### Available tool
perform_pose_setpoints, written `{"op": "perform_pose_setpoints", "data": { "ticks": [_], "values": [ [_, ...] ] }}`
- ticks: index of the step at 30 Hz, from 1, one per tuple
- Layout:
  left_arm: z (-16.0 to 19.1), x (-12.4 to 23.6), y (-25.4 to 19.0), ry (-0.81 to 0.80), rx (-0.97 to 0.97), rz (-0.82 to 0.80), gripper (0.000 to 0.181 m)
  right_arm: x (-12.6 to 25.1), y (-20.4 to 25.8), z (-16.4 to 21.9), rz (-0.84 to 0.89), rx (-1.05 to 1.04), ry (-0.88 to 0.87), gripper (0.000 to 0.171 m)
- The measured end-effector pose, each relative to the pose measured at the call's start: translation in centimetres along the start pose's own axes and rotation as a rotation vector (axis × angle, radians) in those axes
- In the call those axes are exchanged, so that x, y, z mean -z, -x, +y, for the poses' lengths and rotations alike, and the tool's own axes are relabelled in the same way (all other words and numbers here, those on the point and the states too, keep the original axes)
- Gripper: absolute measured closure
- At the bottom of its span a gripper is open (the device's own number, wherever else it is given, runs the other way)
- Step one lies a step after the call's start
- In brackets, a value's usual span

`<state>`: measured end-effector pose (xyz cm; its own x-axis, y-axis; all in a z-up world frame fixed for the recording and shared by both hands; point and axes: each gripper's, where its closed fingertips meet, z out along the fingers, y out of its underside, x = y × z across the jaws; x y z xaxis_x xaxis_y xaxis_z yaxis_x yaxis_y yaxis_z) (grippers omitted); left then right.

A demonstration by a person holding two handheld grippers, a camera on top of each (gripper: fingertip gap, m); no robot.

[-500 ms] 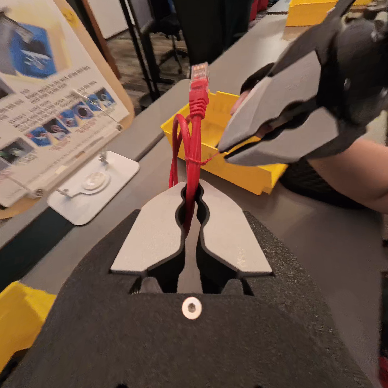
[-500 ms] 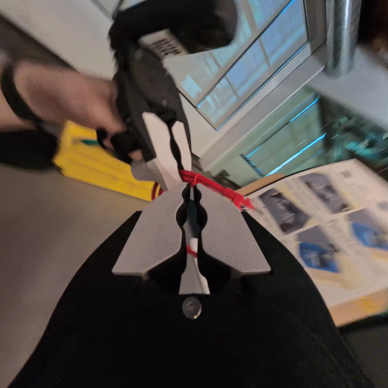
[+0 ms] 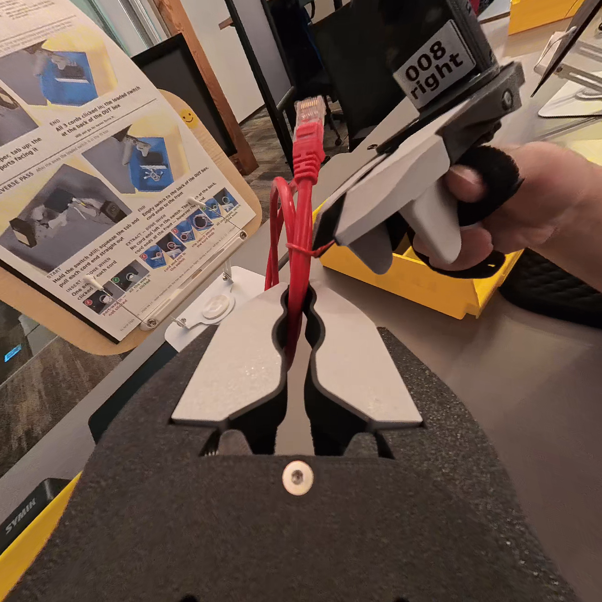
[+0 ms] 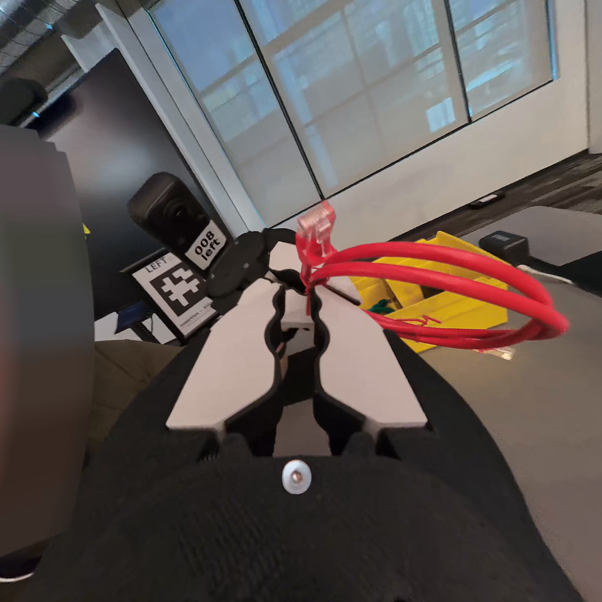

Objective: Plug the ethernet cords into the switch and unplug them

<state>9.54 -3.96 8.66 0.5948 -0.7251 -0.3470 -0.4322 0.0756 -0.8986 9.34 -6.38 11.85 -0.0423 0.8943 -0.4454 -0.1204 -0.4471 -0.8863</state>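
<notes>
A coiled red ethernet cord (image 3: 298,228) is pinched in my left gripper (image 3: 299,293), which is shut on it. Its clear plug (image 3: 309,110) points up. A red twist tie (image 3: 298,250) binds the coil. My right gripper (image 3: 322,242) comes in from the right, held by a hand (image 3: 537,208), and is shut on the tie's loose end. In the right wrist view the tie (image 4: 308,293) sits between my right gripper's tips (image 4: 295,293), and the cord's loops (image 4: 456,277) hang off to the right. The left gripper's black body (image 4: 237,264) is just behind.
A yellow bin (image 3: 407,286) stands on the grey table behind the grippers. An instruction sheet on a stand (image 3: 97,182) is at the left. A small black box (image 4: 503,244) lies beyond the bin (image 4: 456,312). Another black box (image 3: 26,518) sits at the lower left.
My right gripper has turned and its view has swung from the instruction sheet to the windows and bin. Its tips stay at the twist tie. My left gripper keeps hold of the cord.
</notes>
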Motion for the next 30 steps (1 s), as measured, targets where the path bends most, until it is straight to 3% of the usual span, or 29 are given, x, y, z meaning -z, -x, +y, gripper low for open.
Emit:
{"op": "perform_pose_setpoints", "data": {
  "ticks": [6, 14, 17, 21, 26, 28, 30],
  "values": [
    [-0.1, -0.1, -0.3, -0.002, -0.015, 0.0, 0.176, 0.1, -0.2, 0.1, -0.011, -0.054, -0.002, 0.167],
    [0.0, -0.1, -0.5, 0.004, -0.028, 0.006, 0.176, 0.3, -0.1, 0.3, -0.038, -0.052, 0.02, 0.169],
    [0.1, -0.1, -0.4, 0.015, -0.006, 0.018, 0.176, 0.1, -0.3, 0.4, 0.052, 0.156, 0.037, 0.169],
    [0.5, -0.1, -0.9, 0.03, 0.101, 0.122, 0.176, 0.0, -0.5, 0.6, 0.312, 0.691, 0.14, 0.169],
    [0.7, 0.0, -2.1, 0.051, 0.208, 0.264, 0.176, 0.1, -0.2, 1.1, 0.484, 1.217, 0.262, 0.17],
    [0.9, -0.3, -1.9, 0.054, 0.17, 0.229, 0.176, 0.3, -0.5, 1.2, 0.541, 1.347, 0.293, 0.17],
    [0.9, -0.4, -1.6, 0.057, 0.115, 0.176, 0.176, 0.3, -0.6, 1.2, 0.533, 1.328, 0.276, 0.169]
  ]
}}
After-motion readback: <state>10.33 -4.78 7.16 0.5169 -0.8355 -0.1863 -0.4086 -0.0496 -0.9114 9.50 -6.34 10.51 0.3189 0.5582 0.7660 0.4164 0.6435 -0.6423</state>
